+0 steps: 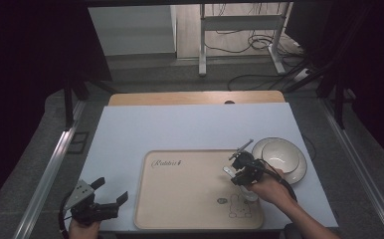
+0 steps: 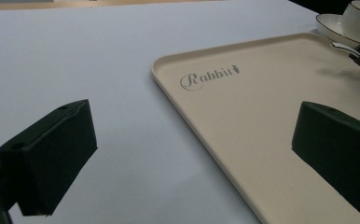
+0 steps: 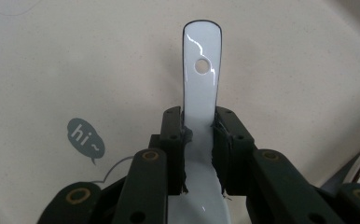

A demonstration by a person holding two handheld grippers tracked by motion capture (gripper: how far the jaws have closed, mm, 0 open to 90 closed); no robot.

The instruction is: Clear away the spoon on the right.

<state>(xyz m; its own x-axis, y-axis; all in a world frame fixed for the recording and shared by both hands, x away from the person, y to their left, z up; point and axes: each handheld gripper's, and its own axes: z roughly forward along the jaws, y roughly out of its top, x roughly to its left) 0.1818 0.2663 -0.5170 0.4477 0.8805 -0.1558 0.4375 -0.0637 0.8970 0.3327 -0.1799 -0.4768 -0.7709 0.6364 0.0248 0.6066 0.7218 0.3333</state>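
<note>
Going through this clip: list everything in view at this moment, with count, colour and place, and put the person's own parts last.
tray: 1, beige with a rabbit drawing and "Rabbit" lettering, near middle of the table
spoon: 1, white, held over the tray's right part
bowl: 1, white, on the plate
plate: 1, white with a dark rim, right of the tray
table: 1, white top with a wooden strip at its far edge
cables: several, dark, on the floor beyond the table
left gripper: 1, black, jaws open, at the table's near left corner
right gripper: 1, black, jaws shut on the spoon's handle
</note>
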